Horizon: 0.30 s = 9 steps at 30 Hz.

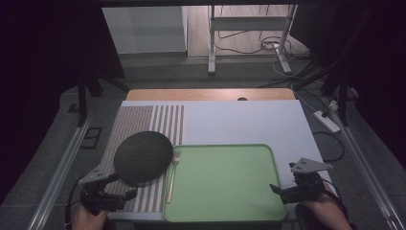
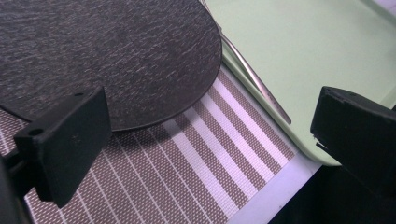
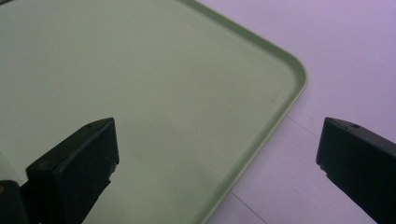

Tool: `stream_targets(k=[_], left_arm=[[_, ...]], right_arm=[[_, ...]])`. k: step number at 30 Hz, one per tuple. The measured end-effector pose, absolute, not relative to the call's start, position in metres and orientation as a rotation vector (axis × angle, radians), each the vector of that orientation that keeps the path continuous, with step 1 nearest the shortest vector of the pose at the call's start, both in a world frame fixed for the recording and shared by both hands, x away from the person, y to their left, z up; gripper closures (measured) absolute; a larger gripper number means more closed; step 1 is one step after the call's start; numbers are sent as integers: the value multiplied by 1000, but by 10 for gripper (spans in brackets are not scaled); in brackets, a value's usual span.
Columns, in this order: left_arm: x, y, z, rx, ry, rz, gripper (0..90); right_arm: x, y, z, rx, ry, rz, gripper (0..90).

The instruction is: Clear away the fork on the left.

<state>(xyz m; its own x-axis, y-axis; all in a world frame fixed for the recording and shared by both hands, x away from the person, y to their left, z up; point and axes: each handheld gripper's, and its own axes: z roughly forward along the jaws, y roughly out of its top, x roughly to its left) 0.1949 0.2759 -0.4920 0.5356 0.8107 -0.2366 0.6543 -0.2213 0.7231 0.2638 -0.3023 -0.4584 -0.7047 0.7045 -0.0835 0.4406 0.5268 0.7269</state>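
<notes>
Resting on the striped placemat (image 1: 143, 125) at near left, overlapping the fork (image 1: 173, 173) on the green tray (image 1: 225, 212) rim: dark round plate (image 1: 143, 156), probably stiff, fairly heavy, breakable. Best pinched at its near rim. Left gripper (image 1: 125, 186) spread wide just short of it; right gripper (image 1: 279, 190) spread wide, empty, over the tray's near right corner.

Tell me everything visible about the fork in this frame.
The fork is slim, pale and metallic-looking, lying flat along the left rim of the green tray, tines pointing away from the person. The dark round plate lies just left of its tines; whether they touch cannot be told. Neither gripper holds it.
</notes>
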Motion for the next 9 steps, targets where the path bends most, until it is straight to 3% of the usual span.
stream_targets(k=[9], left_arm=[[194, 271, -491, 2020, 1198, 266, 0]], right_arm=[[264, -302, -459, 942, 2403, 989, 0]])
